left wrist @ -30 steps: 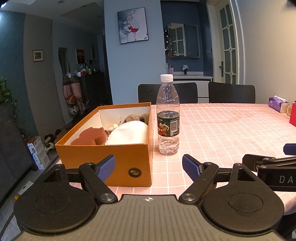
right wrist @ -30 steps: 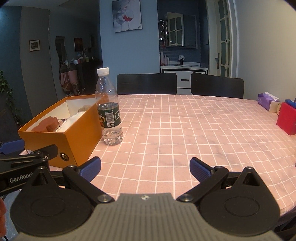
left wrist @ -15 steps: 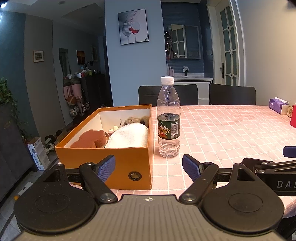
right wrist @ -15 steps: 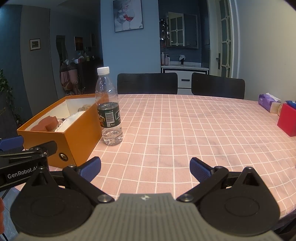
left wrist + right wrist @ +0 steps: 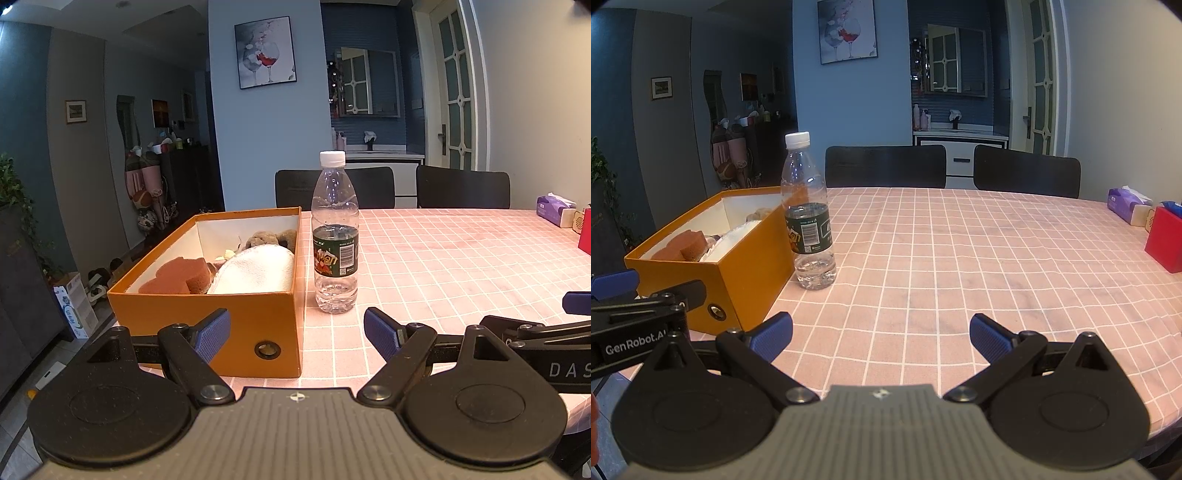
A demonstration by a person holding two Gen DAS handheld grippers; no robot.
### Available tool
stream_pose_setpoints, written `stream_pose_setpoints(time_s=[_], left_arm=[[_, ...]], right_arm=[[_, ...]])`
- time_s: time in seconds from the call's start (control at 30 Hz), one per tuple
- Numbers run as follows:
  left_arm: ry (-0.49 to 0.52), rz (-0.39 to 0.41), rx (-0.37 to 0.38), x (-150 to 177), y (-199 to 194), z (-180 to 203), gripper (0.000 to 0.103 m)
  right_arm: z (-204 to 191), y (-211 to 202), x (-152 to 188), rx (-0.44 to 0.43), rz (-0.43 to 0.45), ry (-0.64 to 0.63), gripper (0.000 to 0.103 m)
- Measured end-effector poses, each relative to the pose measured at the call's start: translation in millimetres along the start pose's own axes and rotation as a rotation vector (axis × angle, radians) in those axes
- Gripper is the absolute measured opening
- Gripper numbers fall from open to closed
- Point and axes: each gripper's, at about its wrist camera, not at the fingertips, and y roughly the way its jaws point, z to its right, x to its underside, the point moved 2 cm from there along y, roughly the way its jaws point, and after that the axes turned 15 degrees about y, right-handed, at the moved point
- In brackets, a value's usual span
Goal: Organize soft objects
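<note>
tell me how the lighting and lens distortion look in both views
Left wrist view: dim bluish room light, the door frame bows from fisheye, the orange box stays sharp. Right wrist view: same dim light, soft sheen on the pink tablecloth, a highlight on the water bottle, dark corners.

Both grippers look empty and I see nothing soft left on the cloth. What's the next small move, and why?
Probably just back both away. The sponge, towel and plush already lie in the box; only the bottle stands beside it. Left gripper and right gripper are open, holding nothing.
</note>
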Motion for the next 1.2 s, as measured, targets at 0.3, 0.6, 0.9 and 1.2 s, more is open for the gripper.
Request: stream_pose_setpoints(time_s=[0.3,0.6,0.9,1.2], left_arm=[[-0.003,-0.005,0.006,0.8,-0.5,0.6,0.096],[-0.004,-0.008,0.01,1.9,0.3,2.6,0.096],[-0.004,-0.011,0.014,2.0,0.9,3.1,0.096],[0.002,-0.009,0.017,2.3,0.3,7.1,0.096]], right_arm=[[0.5,1.7,0.5,-0.001,-0.004,-0.002,0.1],[1.8,5.2,1.5,-0.002,-0.01,-0.005,0.1],[3.1,6.4,1.2,-0.004,-0.014,-0.005,0.1],[2.4,8.0,2.4,-0.003,-0.017,-0.004,0.1]])
